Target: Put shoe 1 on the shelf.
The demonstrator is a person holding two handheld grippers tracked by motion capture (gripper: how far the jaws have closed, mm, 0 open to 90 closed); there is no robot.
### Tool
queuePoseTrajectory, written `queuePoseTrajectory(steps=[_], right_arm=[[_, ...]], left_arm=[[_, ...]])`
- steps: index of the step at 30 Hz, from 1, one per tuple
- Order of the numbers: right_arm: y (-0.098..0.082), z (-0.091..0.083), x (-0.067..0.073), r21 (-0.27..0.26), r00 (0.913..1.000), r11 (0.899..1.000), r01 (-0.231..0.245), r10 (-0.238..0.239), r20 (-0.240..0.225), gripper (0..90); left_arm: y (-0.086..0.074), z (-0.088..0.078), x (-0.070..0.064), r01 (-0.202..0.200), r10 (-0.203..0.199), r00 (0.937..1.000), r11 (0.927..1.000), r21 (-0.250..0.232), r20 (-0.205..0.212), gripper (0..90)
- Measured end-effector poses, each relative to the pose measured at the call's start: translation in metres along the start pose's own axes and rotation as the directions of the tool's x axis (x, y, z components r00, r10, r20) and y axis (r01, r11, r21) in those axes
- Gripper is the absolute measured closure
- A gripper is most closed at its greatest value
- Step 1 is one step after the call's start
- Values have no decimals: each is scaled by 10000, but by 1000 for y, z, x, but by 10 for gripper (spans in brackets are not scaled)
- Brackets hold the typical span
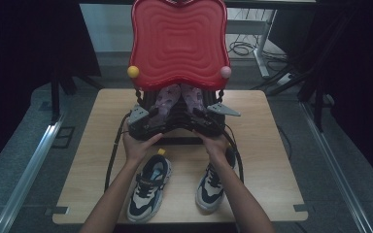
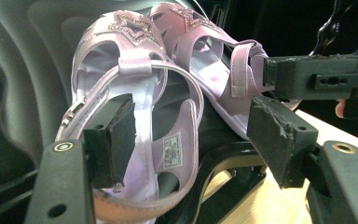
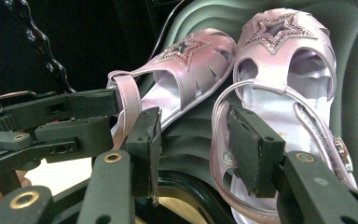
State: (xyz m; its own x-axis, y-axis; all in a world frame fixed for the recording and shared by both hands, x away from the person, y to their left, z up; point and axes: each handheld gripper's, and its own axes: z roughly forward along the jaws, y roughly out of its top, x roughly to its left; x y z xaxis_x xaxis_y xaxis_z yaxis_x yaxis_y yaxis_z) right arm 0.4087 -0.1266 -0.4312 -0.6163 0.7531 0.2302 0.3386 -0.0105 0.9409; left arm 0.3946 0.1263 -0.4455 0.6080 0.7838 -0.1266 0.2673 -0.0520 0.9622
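Left gripper (image 2: 191,140) open, straddling the left sandal (image 2: 135,116) heel | right gripper (image 3: 193,147) open beside the right sandal (image 3: 279,93) | both sandals lean on my rack (image 3: 191,135), toes up.

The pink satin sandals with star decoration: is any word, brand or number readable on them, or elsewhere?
Small white printed label on the insole of one pink satin sandal: print too small and blurred to read.
Nothing else readable.
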Motion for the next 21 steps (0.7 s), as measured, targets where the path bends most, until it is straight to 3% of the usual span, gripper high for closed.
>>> queuePoseTrajectory(steps=[8,13,21], right_arm=[[0,-3,0,5,9998,9998,182,-182,81,535],[0,-8,2,23,9993,9993,375,-376,71,530],[-1,-16,5,113,9984,9983,567,-567,-4,504]], left_arm=[[4,-3,-4,-235,234,9997,9996,-149,-109,315],[6,-8,-5,-183,181,9998,9996,-223,-94,315],[8,-14,-7,-170,170,9998,9998,44,-125,321]])
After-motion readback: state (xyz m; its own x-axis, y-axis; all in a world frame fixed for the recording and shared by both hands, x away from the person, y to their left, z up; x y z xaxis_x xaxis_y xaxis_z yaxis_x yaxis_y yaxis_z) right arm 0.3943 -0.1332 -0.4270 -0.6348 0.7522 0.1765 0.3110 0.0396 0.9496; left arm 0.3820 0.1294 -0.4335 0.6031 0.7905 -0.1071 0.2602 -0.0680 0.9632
